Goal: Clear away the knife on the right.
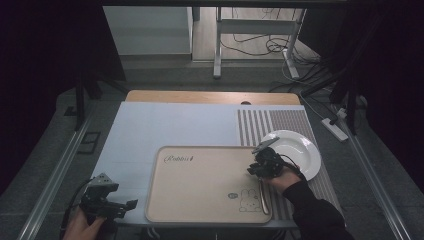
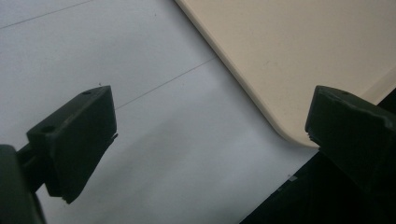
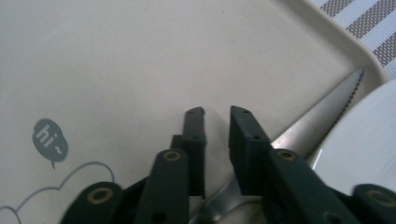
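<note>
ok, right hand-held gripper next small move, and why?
Probably lift the right hand-held gripper clear of the knife. Its jaws stand slightly apart with nothing between them, and the knife lies flat on the tray by its right rim, under the jaws, beside the plate. So it looks placed, or not yet gripped.

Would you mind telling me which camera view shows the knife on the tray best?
The right gripper view: the knife lies on the tray, its serrated blade and tip clear just past the right gripper. The high view shows it as a thin, dim strip along the tray's right edge. The left gripper view gives a tray corner.
</note>
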